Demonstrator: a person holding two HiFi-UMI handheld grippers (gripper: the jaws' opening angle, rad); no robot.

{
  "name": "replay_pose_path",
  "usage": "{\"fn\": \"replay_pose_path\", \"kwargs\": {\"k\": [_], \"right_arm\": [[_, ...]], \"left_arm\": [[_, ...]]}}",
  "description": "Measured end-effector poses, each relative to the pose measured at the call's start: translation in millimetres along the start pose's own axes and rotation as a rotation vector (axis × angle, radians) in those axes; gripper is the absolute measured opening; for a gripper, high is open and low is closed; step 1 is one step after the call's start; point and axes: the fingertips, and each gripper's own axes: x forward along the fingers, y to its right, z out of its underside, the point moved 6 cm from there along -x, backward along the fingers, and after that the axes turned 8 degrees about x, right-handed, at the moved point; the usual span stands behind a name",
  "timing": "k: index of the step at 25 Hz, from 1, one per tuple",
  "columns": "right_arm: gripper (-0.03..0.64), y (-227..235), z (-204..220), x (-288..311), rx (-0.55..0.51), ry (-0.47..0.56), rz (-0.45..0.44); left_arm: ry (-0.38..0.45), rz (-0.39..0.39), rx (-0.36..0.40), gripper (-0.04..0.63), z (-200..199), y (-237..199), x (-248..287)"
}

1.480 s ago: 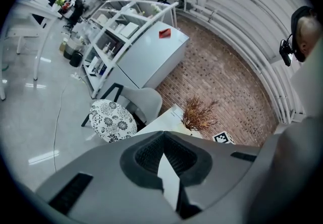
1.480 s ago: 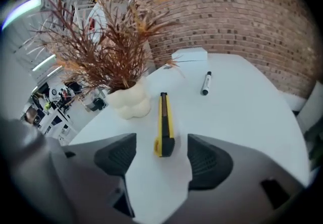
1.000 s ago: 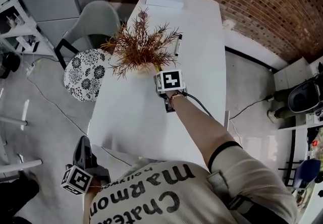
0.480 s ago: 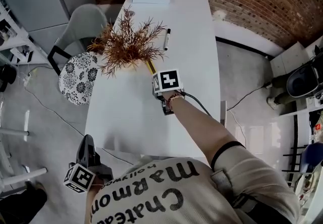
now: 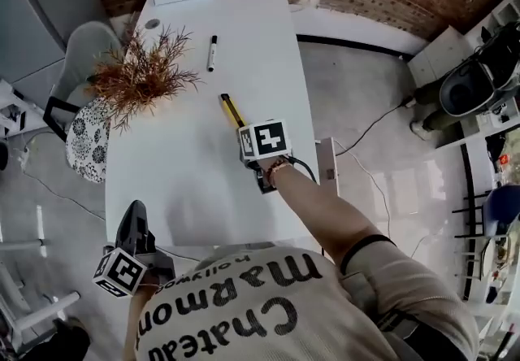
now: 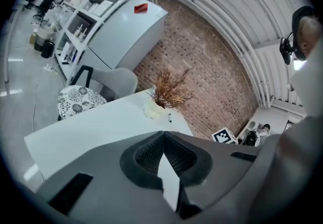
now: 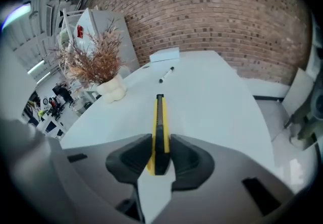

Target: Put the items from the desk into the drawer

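White desk [image 5: 187, 180], yellow knife [image 7: 160, 112] clamped between jaws of right gripper [image 7: 161, 143], seemingly lifted

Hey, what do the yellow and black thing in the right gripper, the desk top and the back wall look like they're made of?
The utility knife in the right gripper: likely plastic, matte yellow body with a black slider strip. The desk: smooth white top with a faint sheen, probably laminate or painted board. The wall: bare red-brown brick with visible mortar lines.

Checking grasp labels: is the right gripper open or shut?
The right gripper is shut on the box cutter: its own view shows both jaws pressing the yellow sides.
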Motion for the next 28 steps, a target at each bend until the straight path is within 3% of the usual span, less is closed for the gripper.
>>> {"fn": "replay_pose_path", "kwargs": {"k": [11,28], "right_arm": [[0.118,120,16,-79,0.110,0.044,0.089],[0.118,264,43,-117,0.237,0.026,0.163]], "left_arm": [[-0.066,0.137,0.032,0.002,34,104,49],[-0.093,0.151,0.042,0.002,85,196,84]]}}
